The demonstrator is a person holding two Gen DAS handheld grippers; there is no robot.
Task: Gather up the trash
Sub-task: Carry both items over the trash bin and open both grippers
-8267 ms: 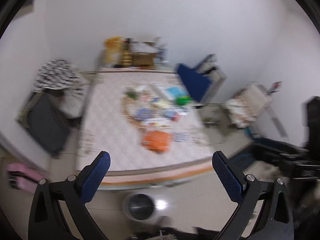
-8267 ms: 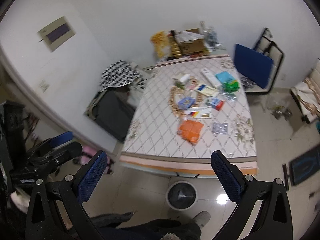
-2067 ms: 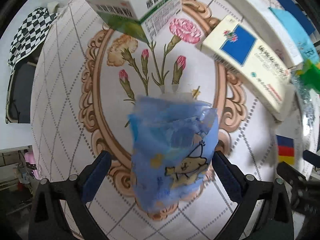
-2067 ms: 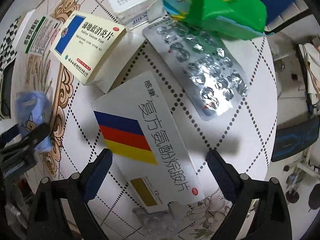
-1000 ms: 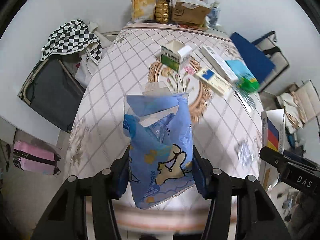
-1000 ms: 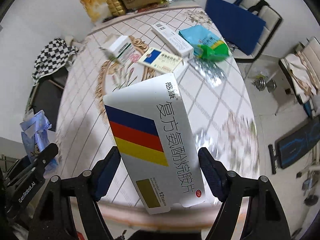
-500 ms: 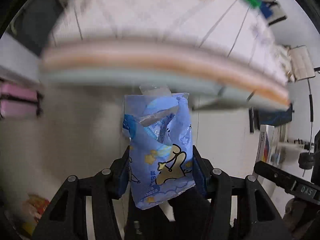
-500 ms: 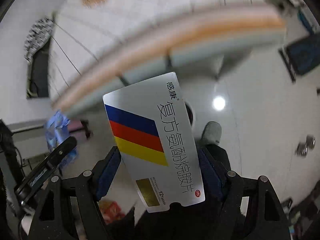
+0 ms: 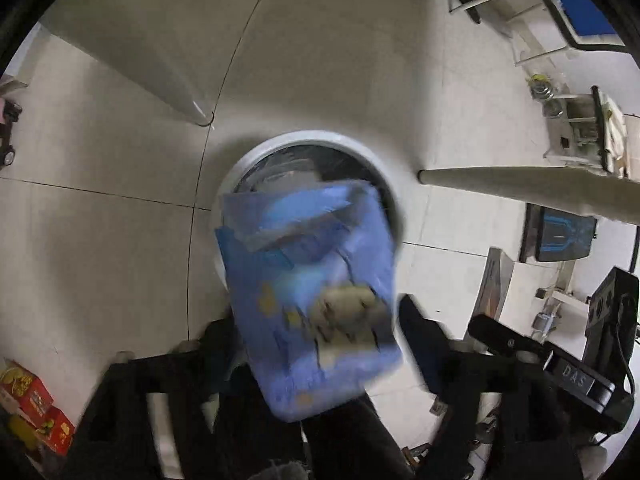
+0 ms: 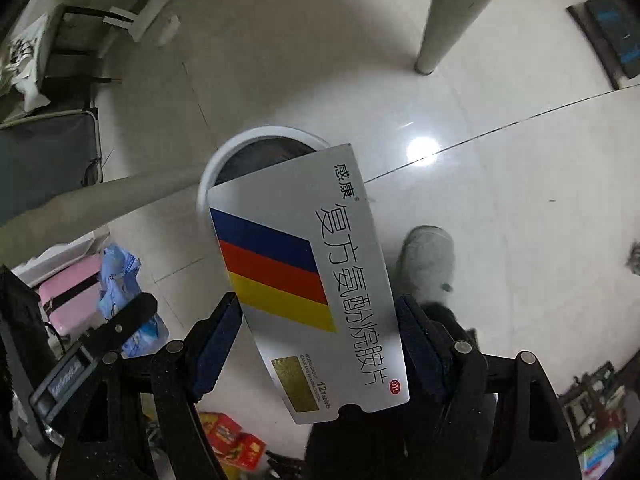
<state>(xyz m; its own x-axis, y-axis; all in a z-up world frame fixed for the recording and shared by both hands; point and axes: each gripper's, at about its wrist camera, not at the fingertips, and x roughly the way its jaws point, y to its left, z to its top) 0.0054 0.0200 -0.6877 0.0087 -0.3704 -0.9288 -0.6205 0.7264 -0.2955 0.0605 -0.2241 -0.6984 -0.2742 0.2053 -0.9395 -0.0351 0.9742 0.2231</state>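
Observation:
A white-rimmed round bin point(image 9: 304, 140) stands on the tiled floor, right below both grippers. My left gripper point(image 9: 320, 340) points down at it, and its jaws are opening. A blue cartoon-print wrapper point(image 9: 312, 300) hangs blurred and tilted between them, clear of the pads, over the bin's mouth. My right gripper point(image 10: 320, 344) is shut on a flat silver medicine box point(image 10: 304, 280) with blue, red and yellow stripes, held above the bin point(image 10: 224, 156). The right wrist view also shows the wrapper point(image 10: 116, 276) at the left.
Pale table legs point(image 9: 520, 184) point(image 10: 452, 12) slant across the floor beside the bin. A person's grey shoe point(image 10: 428, 260) stands right of it. A pink suitcase point(image 10: 68, 292), red boxes point(image 9: 36, 408) and a dark suitcase point(image 10: 48, 152) lie around.
Both grippers dropped from above the table to just over the bin on the floor. The left jaws widened and the blue wrapper came loose; the right still grips the box.

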